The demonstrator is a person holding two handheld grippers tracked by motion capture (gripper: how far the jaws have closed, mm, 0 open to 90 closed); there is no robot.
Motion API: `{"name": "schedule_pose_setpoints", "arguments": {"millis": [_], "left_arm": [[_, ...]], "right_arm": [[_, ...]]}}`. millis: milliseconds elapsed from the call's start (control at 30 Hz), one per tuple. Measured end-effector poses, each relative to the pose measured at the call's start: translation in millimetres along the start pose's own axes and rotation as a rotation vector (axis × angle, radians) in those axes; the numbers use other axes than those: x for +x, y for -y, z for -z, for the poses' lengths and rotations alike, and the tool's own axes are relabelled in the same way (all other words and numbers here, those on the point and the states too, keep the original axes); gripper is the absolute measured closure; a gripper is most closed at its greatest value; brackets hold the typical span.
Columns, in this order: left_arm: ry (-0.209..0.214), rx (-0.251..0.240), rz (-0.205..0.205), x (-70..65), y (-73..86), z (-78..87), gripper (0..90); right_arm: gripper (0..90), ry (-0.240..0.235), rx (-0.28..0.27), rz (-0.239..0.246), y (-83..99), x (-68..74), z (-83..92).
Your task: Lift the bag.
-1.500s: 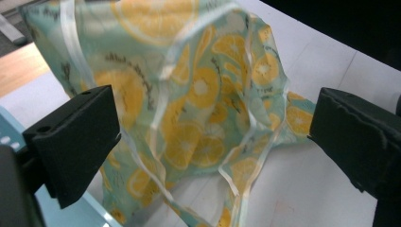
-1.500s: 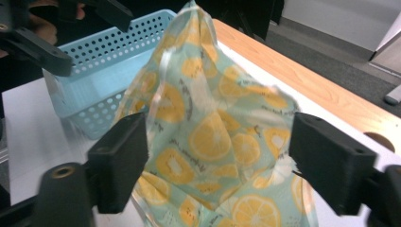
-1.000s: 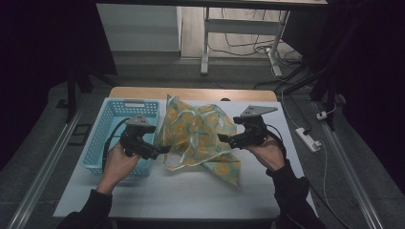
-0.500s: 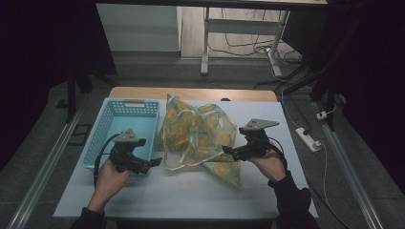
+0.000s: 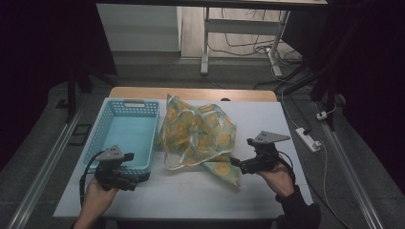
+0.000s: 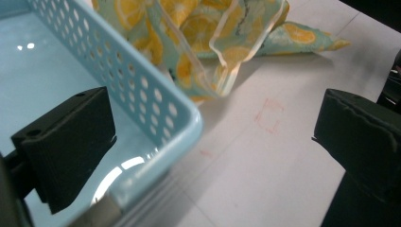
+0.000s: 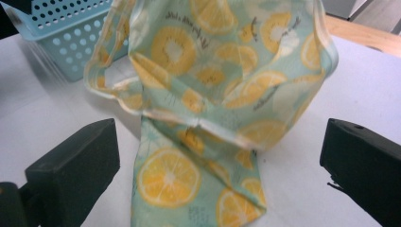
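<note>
We have the lemon-print cloth bag (image 5: 200, 136) lying crumpled at the middle of the white counter (image 5: 191, 195), just right of the light blue basket (image 5: 125, 131), with its near corner stretched flat toward our right hand-held gripper (image 5: 237, 163). That gripper sits at the near right with its jaws spread wide on either side of the bag's near tail, closed on nothing; in the right gripper view the fabric lies between the two black jaws but apart from both. Our left hand-held gripper (image 5: 138, 177) is at the near left, jaws also spread and empty, and in the left gripper view the basket's near right corner sits between them. What could go wrong, as we judge it: if the left jaws close where they are, they would pinch the basket rim instead of cloth and drag the basket along. The right jaws could take only one thin layer of the tail, so the bag would slide or unfold unevenly when lifted. The loose handle loop (image 6: 246, 42) hanging near the basket wall could snag on the perforated rim. Counting: one bag, one basket, one counter, two hand-held grippers, and we see one handle loop clearly; a second we cannot make out.
</note>
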State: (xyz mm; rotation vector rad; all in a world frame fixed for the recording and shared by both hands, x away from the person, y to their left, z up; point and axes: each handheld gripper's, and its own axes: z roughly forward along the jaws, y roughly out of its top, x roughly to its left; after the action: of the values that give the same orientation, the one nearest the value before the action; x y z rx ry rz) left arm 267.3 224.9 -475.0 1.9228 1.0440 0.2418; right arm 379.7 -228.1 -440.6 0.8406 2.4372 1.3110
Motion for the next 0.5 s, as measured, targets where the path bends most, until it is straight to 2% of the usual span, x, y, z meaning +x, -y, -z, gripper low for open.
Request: {"name": "schedule_pose_setpoints", "arguments": {"millis": [200, 300, 400, 500], "left_arm": [[-0.015, -0.013, 0.036, 1.1, 18.4, 10.7, 0.0], [-0.023, -0.034, 0.039, -0.7, 25.5, 16.3, 0.0], [-0.049, -0.027, 0.035, -3.8, 30.6, 22.3, 0.0], [-0.051, -0.027, 0.050, -4.1, 38.3, 26.9, 0.0]], "right_arm": [[0.0, 0.014, 0.004, -0.022, 15.6, 2.7, 9.5], [0.0, 0.032, 0.007, -0.029, 24.0, 2.7, 14.8], [0.0, 0.045, 0.007, -0.038, 32.3, 2.5, 19.8], [0.0, 0.064, 0.015, -0.041, 40.7, 2.3, 24.6]]}}
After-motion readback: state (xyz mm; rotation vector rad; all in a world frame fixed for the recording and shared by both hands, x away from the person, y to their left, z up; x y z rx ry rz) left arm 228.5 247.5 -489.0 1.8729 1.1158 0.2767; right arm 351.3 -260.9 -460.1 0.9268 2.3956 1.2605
